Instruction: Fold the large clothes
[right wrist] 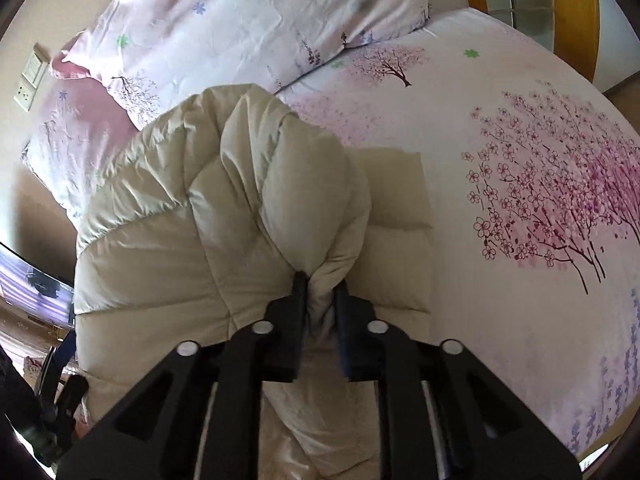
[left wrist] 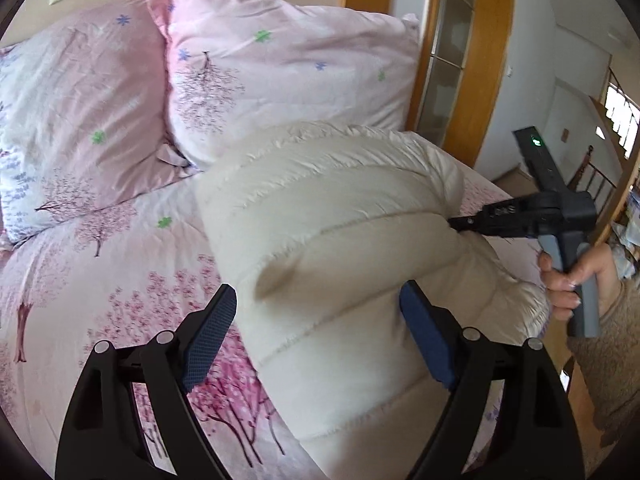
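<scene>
**Right gripper pinches the coat; left gripper spread beside it**

A cream quilted coat [left wrist: 340, 240] lies on the bed [left wrist: 100, 280], just below the two pink pillows [left wrist: 280, 68]. Part of it is lifted into a puffy hump above the flowered sheet.

The right gripper [right wrist: 320, 292] has its jaws pressed onto a bunched fold of the coat, at the coat's edge away from the pillows. A hand [left wrist: 568, 280] grips its handle.

The left gripper [left wrist: 316, 312] is spread wide. Its right pad touches the coat's side; its left pad [left wrist: 208, 340] stands clear over the sheet. Nothing is clamped.
</scene>
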`<state>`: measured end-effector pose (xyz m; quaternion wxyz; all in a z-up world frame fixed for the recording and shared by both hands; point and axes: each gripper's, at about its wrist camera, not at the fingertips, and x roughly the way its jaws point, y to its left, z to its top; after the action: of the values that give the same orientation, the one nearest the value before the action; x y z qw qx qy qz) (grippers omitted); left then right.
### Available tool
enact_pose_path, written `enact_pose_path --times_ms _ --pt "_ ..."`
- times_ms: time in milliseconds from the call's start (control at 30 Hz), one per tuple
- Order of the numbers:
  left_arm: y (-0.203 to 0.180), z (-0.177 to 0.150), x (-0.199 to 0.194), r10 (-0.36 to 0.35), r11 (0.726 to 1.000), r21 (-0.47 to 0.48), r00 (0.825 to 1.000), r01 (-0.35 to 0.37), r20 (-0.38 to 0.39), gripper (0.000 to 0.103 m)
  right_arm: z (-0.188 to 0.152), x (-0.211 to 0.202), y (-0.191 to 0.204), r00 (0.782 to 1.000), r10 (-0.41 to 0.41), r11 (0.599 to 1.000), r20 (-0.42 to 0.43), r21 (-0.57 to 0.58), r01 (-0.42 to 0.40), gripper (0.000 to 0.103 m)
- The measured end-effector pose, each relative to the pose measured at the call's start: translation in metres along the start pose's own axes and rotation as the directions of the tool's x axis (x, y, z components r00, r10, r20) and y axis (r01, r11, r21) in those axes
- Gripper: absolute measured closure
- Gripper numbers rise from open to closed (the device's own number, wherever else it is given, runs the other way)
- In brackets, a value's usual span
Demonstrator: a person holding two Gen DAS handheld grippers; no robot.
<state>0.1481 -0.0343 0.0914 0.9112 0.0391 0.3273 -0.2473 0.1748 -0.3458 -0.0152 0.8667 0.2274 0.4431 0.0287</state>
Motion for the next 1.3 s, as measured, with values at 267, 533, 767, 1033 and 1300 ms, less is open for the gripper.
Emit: enact_pose_path --times_ms 267,533,767,1033,1300 --pt "0.006 0.002 0.001 0.028 1.0 -0.012 1.0 -0.028 -0.011 0.018 -0.045 -0.07 0.033 0.98 0.067 0.982 0.185 -0.189 -0.031 0.071" --pt "0.002 -0.003 0.015 0.029 1.0 0.0 0.998 -0.029 -0.059 0.018 -0.093 -0.043 0.039 0.998 0.017 0.966 0.062 -0.257 0.0 0.073" --pt "0.001 -0.012 0.037 0.002 1.0 -0.013 0.992 -0.004 -0.127 0.014 -0.096 -0.019 0.023 0.999 0.028 0.98 0.021 -0.198 -0.023 0.073" --pt "0.007 -0.018 0.058 -0.02 0.998 -0.066 0.982 0.008 -0.187 0.007 -0.091 -0.014 0.014 0.999 0.05 0.986 -0.012 -0.158 -0.052 0.073" --pt "0.014 -0.006 0.018 0.014 0.998 -0.065 0.998 -0.018 -0.064 0.007 -0.063 -0.072 0.038 0.99 -0.09 0.962 0.105 -0.249 0.114 0.008"
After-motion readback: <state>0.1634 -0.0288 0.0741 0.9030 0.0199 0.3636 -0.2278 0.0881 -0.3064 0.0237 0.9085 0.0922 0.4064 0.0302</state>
